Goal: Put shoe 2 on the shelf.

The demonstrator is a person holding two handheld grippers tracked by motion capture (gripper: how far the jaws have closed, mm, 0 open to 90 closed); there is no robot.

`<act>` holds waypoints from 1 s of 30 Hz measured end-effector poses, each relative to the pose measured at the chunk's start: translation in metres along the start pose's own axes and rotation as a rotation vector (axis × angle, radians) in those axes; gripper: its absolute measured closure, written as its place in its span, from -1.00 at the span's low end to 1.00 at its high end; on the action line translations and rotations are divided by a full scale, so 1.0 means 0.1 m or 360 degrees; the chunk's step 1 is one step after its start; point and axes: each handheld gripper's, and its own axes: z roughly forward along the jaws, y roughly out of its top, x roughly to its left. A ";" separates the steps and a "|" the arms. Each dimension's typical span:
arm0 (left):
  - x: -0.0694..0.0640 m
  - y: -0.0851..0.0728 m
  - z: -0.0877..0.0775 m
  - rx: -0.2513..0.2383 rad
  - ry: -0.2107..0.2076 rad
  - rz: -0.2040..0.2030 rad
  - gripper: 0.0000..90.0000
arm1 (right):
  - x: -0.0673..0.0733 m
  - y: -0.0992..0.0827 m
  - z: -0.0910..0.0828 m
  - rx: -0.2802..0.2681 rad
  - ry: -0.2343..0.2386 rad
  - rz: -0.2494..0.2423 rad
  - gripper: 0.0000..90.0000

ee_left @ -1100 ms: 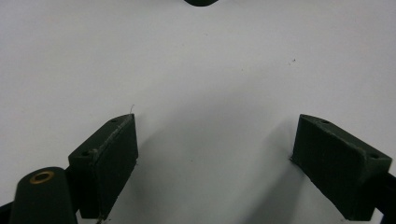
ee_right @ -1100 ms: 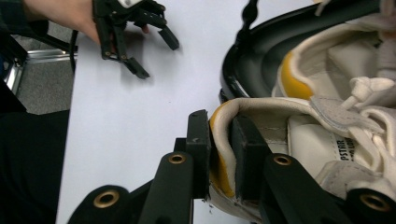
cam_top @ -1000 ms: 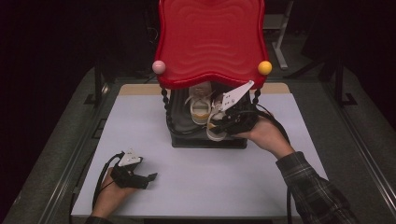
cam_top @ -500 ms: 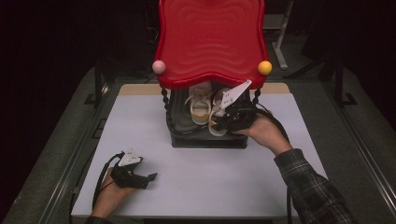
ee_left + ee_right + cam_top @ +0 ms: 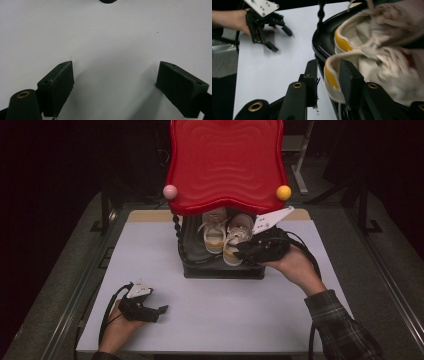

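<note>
Item: pair of cream shoes with yellow heel patches, on the lower black tray (image 5: 200, 262) of a small stand with a red wavy top (image 5: 226, 165), on a white worktop (image 5: 220, 315).

Step in hand (judged): setting down or letting go of the near shoe (image 5: 234, 247) on the tray, beside its mate (image 5: 214, 236). The right tongs (image 5: 327, 83) have just been opening; the heel of the near shoe stands between the jaws. In the right gripper view one jaw sits inside the heel collar, against or very near the yellow patch, the other outside with a visible gap between it and the heel. Reading: grip slackened, jaws part-way spread, no longer pinching.

Position: near shoe directly at the right tongs' tips; second shoe just beyond it, deeper on the tray; the tray rim passes under the jaws.

Next move (judged): spread a little more so both pads clear the heel, then draw the tongs back along their own line without catching the collar or laces.

Left tongs (image 5: 150, 312): spread wide, empty, lying low on the bare worktop, well apart from stand and shoes; nothing between the pads (image 5: 61, 85).
</note>
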 end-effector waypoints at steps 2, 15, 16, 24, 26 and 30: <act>0.00 0.03 -0.02 0.0023 0.0025 -0.0038 -0.54 | 0.03 -0.08 -0.08 -0.0048 -0.0007 0.0058 0.59; -0.25 0.65 -0.13 -0.0086 -0.0157 0.0078 0.99 | 0.07 -0.63 -0.15 -0.0128 -0.0103 0.0258 0.99; -0.25 0.65 -0.13 -0.0086 -0.0157 0.0078 0.99 | 0.06 -0.64 -0.14 -0.0120 -0.0103 0.0268 0.99; -0.51 1.27 0.00 -0.0227 -0.0287 0.0203 0.99 | 0.01 -0.64 -0.02 -0.0123 -0.0141 0.0286 0.99; -0.55 1.40 0.04 -0.0261 -0.0311 0.0214 0.99 | -0.01 -0.64 0.02 -0.0128 -0.0149 0.0299 0.99; -0.59 1.60 0.13 -0.0299 -0.0333 0.0234 0.99 | -0.04 -0.64 0.06 -0.0132 -0.0157 0.0317 0.99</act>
